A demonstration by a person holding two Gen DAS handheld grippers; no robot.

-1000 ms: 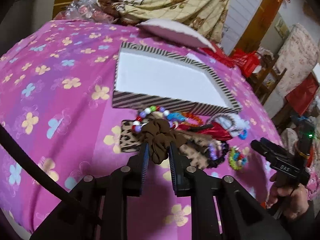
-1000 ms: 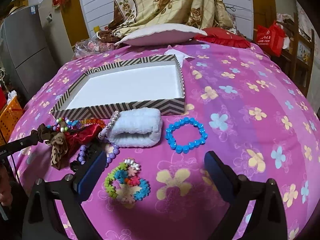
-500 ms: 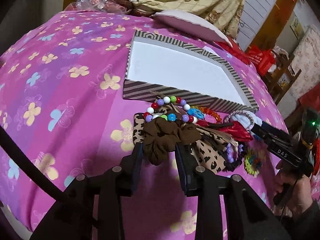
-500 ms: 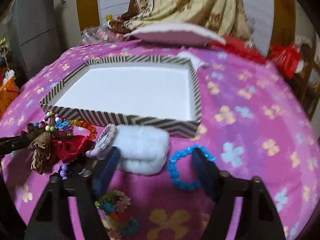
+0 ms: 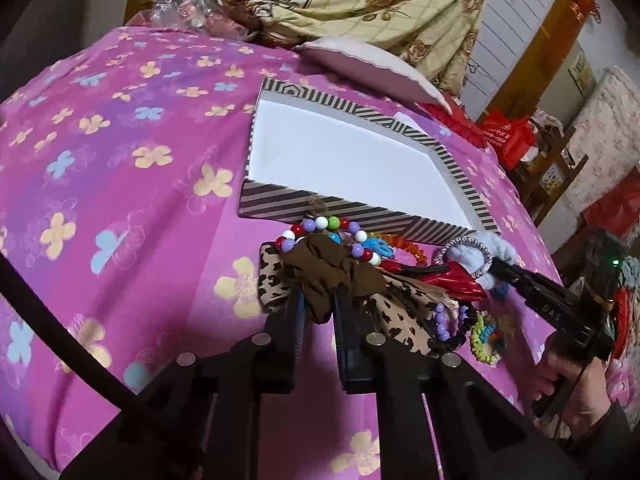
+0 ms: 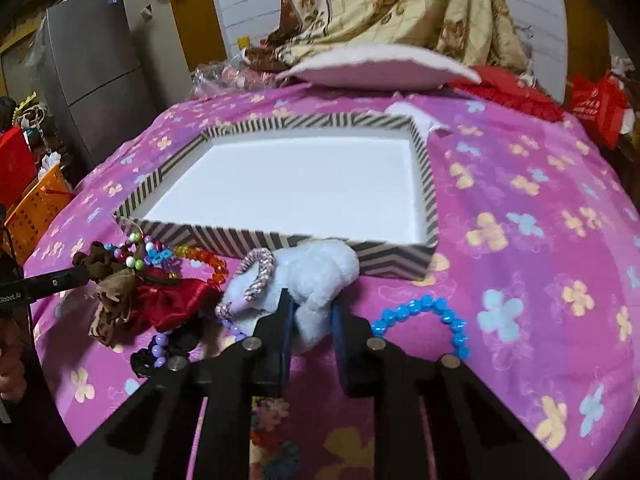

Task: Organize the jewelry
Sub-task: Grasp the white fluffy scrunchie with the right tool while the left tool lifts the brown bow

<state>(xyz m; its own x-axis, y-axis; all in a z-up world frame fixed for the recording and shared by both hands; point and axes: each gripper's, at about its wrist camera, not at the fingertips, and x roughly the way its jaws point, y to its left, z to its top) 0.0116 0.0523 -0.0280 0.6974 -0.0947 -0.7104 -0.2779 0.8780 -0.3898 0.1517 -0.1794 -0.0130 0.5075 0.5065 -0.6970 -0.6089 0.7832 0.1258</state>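
Both grippers are angled down at the bed from the near edge. The left gripper (image 5: 318,300) is pinched tight on a brown scrunchie (image 5: 328,276), which bunches up between the two fingers. The right gripper (image 6: 310,312) has just been closing, and its pads now squeeze the near end of a fluffy pale-blue scrunchie (image 6: 308,276). In the left view you can see the person's right hand (image 5: 576,376) wrapped round the handle of that tool, way over at the right edge.

Everything sits on a bright pink bedspread (image 6: 520,248) with yellow and blue flowers. Right by the grippers is the pile: one leopard-print scrunchie (image 5: 394,312) under the brown one, one shiny red bow (image 6: 176,300), one strand of purple beads (image 6: 160,344) tangled with something black, and one chunky multicolour bracelet (image 5: 484,336) nearest the edge. A bit further in there's one bracelet of mixed round beads (image 5: 328,232), one orange bead strand (image 6: 208,260), and one pink-and-white braided hair tie (image 6: 260,272) resting on the blue fluff. One blue bead bracelet (image 6: 424,316) lies by itself just right of the right gripper.

Behind the pile is one shallow striped box (image 6: 280,240) with a white inside, nothing in it. Past that sit one pale pillow (image 6: 380,68), a crumpled yellow floral blanket (image 6: 400,8) and some red fabric (image 6: 508,92). A grey fridge (image 6: 92,64) stands off to the left, an orange crate (image 6: 38,204) below it.
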